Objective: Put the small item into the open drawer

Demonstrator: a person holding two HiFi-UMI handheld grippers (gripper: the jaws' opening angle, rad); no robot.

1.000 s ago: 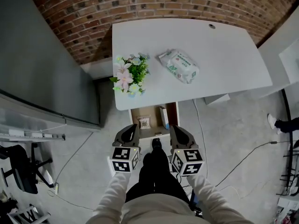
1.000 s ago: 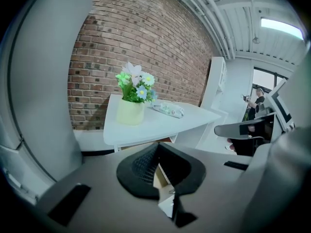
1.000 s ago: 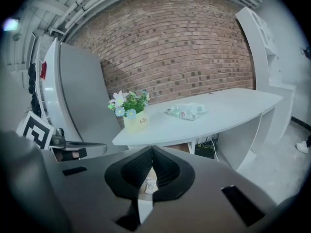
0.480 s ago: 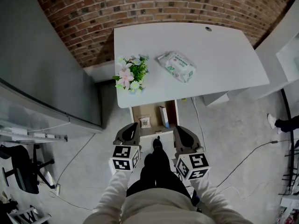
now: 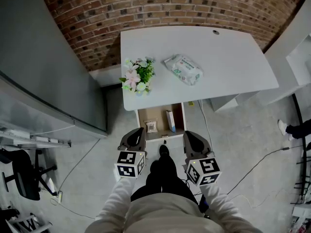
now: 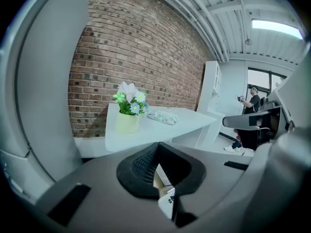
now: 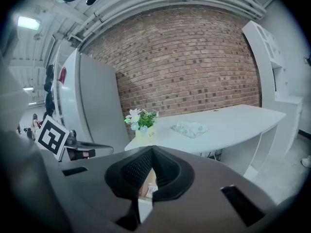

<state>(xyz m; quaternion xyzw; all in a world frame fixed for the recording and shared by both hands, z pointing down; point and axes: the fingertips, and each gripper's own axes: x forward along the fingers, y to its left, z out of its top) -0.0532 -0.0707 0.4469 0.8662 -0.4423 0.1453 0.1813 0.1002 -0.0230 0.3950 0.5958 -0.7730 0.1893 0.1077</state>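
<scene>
right gripper [image 7: 152, 154]: jaws together | below: small item [image 7: 151, 189], perhaps in drawer [image 7: 148, 177]

Nothing legible; the wipes pack [image 5: 183, 69] label looks too small to read.

A brick wall [image 5: 160, 4] is running behind the white desk [image 5: 233, 52]; concrete floor [image 5: 252, 144] is spreading below, a black office chair [image 5: 24, 178] is standing at its left edge, and a strip light [image 6: 277, 27] is glowing overhead.
</scene>
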